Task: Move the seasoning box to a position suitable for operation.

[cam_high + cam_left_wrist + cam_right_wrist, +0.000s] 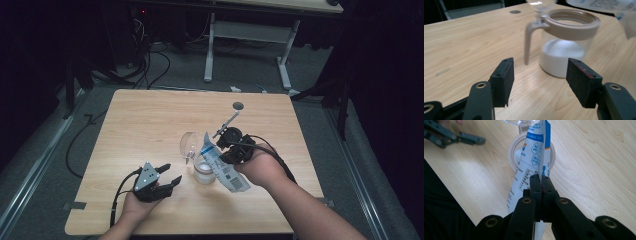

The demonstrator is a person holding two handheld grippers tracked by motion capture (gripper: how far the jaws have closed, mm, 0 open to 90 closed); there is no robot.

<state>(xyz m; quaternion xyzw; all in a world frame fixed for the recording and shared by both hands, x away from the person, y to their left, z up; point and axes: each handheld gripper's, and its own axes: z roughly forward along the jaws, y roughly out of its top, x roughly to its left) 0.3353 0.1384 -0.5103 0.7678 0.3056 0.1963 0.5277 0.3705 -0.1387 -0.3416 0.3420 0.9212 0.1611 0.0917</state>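
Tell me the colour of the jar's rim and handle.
Beige, on the jar; clearest in the left gripper view.

The right gripper [227, 150] pinches a white and blue packet [220, 165], tilted with its upper end over a glass jar [204, 169] holding white powder. The jar's clear lid [188, 145] stands open behind it. The left gripper [167, 175], jaws spread, rests on the wooden table [145, 115], its fingertips just beside the jar.
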